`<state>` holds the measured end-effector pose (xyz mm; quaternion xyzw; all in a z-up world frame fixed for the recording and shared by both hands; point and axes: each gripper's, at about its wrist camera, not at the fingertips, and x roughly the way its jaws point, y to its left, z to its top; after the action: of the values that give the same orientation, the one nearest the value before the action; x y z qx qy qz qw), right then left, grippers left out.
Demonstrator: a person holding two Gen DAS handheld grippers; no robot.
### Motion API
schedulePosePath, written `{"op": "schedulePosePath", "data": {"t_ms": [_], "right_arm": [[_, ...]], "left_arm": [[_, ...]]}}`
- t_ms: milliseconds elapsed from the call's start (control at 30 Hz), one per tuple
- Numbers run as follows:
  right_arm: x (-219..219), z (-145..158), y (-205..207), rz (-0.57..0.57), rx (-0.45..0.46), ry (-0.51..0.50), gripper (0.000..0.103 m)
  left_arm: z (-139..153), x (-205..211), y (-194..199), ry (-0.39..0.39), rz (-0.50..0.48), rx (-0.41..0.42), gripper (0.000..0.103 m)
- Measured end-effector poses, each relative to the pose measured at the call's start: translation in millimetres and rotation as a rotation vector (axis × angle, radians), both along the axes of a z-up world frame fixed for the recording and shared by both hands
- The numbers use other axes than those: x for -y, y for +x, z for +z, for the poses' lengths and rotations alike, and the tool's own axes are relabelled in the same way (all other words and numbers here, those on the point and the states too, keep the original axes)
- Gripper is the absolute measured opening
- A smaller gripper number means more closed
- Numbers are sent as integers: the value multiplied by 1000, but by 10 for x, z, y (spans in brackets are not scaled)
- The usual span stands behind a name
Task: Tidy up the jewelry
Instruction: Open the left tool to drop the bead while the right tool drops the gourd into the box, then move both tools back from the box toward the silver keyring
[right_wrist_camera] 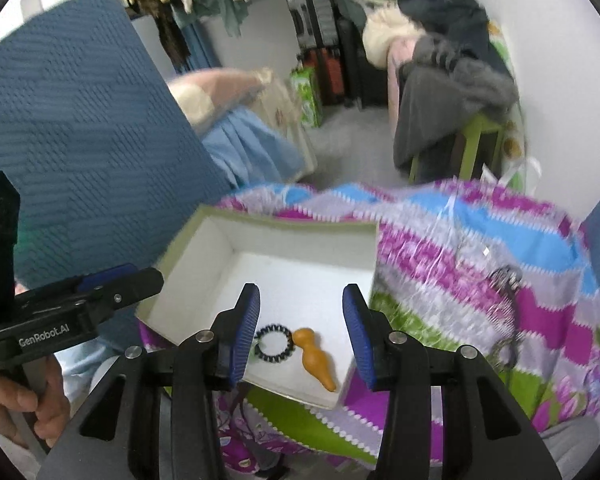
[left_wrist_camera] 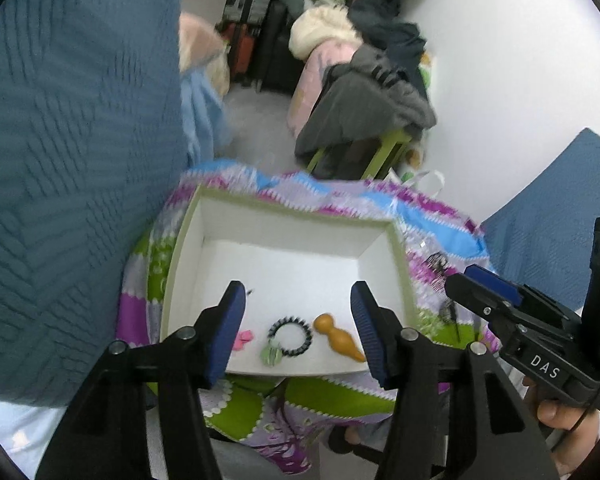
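Note:
A white open box (left_wrist_camera: pixel 260 220) (right_wrist_camera: pixel 204 276) with a pale green rim rests on a patterned cloth. Near its front wall lie a dark beaded bracelet (left_wrist_camera: pixel 291 335) (right_wrist_camera: pixel 275 340), an orange gourd-shaped pendant (left_wrist_camera: pixel 338 336) (right_wrist_camera: pixel 315 356), a small pink piece (left_wrist_camera: pixel 244 338) and a pale green piece (left_wrist_camera: pixel 271 354). My left gripper (left_wrist_camera: pixel 300 320) hangs open above the box front, nothing between its blue pads. My right gripper (right_wrist_camera: pixel 301 328) is also open over the bracelet and pendant, holding nothing. Dark jewelry (left_wrist_camera: pixel 440 264) (right_wrist_camera: pixel 506 280) lies on the cloth right of the box.
The colourful patchwork cloth (left_wrist_camera: pixel 432 208) (right_wrist_camera: pixel 480 232) covers a lap or cushion. Blue textured bedding (left_wrist_camera: pixel 72 160) (right_wrist_camera: pixel 80 128) rises at the left. A green stool (left_wrist_camera: pixel 384 152) (right_wrist_camera: pixel 476 136) piled with clothes stands behind. A person's hand (right_wrist_camera: pixel 16 400) grips the left tool's handle.

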<state>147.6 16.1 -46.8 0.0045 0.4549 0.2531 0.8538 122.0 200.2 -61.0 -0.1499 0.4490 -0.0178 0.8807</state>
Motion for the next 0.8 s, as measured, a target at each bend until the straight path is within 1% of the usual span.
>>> {"op": "schedulePosePath", "data": {"t_ms": [200,367,533,800], "right_arm": [[244,505,-149,0,116,37,41],[435,753,-265,-10,181,49,41],[644,855,-378,-24,229,47,41],[1009,859,-466,-65,258,53,42]], "left_arm": [[469,209,-87,18,-6,99,55],[703,421,-165,46,-13,156,55],[847,623,-254,82,-10,212,55],[881,957,-338,64,-34,239,55]]}}
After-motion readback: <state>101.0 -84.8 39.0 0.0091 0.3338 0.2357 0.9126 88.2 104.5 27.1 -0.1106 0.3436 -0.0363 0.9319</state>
